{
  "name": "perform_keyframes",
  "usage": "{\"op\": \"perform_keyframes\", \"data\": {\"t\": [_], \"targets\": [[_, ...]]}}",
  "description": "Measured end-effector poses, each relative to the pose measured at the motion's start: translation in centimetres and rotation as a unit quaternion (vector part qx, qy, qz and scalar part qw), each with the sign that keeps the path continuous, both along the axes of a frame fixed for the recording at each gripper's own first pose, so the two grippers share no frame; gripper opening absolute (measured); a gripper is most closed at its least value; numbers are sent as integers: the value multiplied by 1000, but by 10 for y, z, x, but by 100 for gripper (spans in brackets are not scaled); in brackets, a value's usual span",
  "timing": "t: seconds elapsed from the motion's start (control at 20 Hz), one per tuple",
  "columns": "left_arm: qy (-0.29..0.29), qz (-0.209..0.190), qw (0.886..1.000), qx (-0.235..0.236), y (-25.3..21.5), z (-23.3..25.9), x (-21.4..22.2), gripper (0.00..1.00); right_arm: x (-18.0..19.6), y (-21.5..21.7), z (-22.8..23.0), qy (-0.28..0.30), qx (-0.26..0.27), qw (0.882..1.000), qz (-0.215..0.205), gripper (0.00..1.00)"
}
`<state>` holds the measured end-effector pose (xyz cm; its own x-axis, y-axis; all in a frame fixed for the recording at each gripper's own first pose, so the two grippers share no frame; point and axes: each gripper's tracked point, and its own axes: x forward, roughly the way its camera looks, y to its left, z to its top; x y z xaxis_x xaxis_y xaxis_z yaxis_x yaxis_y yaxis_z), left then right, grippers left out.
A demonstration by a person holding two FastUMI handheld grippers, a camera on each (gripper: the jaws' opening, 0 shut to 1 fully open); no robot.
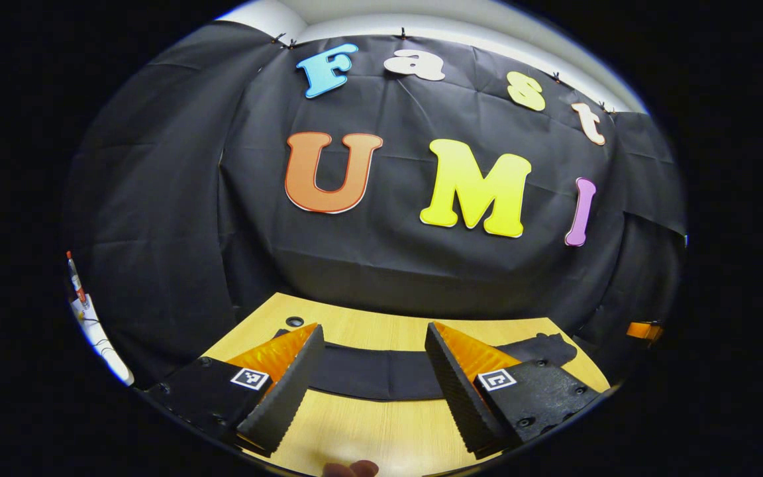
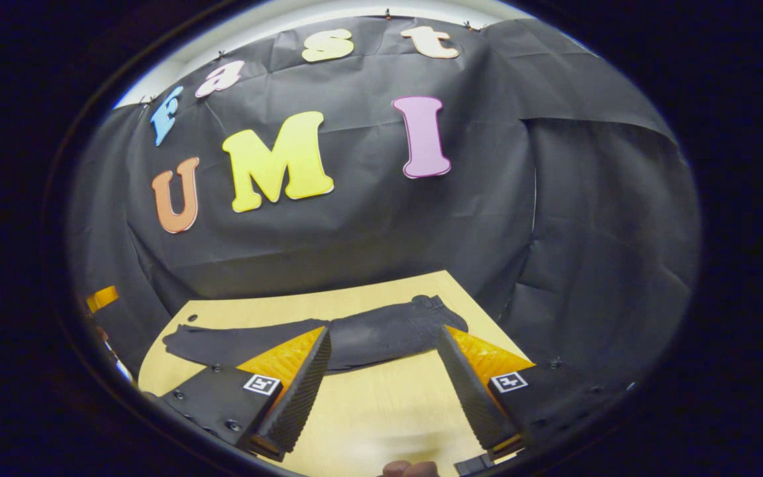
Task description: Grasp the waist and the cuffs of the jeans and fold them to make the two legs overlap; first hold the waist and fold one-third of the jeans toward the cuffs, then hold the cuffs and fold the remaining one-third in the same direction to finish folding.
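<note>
The dark jeans [image 2: 328,338] lay flat and stretched out lengthwise across the far part of the pale wooden bench [image 2: 368,411], unfolded, close to the black cloth wall behind. In the right gripper view the waist end, with its band showing, lay toward the far right corner of the bench, and the legs ran off to the left, ending near a small round hole in the benchtop. In the left gripper view the same jeans [image 1: 381,374] showed as a dark band across the bench [image 1: 361,430], partly hidden behind the fingers.

The left gripper [image 1: 375,391] was held above the near part of the bench, its fingers spread wide with bare wood between them, holding nothing and well short of the jeans. The right gripper [image 2: 385,394] was likewise held over the near edge, its fingers spread apart and empty, apart from the fabric. At the bottom edge of each view a fingertip of the person's hand showed. A white object with a red tip [image 1: 83,298] stood at the far left of the left gripper view.
</note>
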<state>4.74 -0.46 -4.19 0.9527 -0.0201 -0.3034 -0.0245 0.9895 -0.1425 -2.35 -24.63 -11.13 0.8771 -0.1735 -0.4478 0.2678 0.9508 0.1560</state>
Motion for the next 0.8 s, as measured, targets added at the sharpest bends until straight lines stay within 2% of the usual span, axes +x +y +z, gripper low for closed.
{"op": "perform_keyframes", "data": {"t": [0.2, 0.25, 0.35, 0.4, 0.45, 0.5, 0.55, 0.7, 0.75, 0.8], "targets": [[14, -4, 1000, -4, -20, -4, 2, 100, 21, -29, -22, -3, 17, 1000, -22, 100], [16, -4, 1000, -7, -25, -2, 2, 99, 26, -37, -32, -1, 24, 999, -26, 95], [24, -3, 1000, -10, -35, -3, 5, 99, 39, -54, -52, 2, 39, 998, -41, 99], [29, 0, 1000, -11, -40, -4, 6, 99, 48, -67, -64, 3, 42, 998, -50, 99], [33, 1, 999, -14, -45, -4, 7, 99, 58, -78, -80, 7, 46, 997, -57, 95], [37, 4, 999, -14, -50, -6, 9, 99, 65, -88, -93, 12, 50, 997, -63, 99], [42, 5, 999, -14, -54, -8, 11, 99, 76, -101, -106, 15, 54, 996, -68, 95], [60, 8, 998, -13, -69, -16, 14, 99, 107, -131, -150, 30, 61, 995, -78, 95], [64, 9, 998, -11, -72, -19, 15, 98, 118, -140, -164, 33, 61, 994, -80, 100], [69, 10, 998, -7, -74, -22, 16, 98, 130, -149, -177, 38, 62, 994, -82, 95]]}}
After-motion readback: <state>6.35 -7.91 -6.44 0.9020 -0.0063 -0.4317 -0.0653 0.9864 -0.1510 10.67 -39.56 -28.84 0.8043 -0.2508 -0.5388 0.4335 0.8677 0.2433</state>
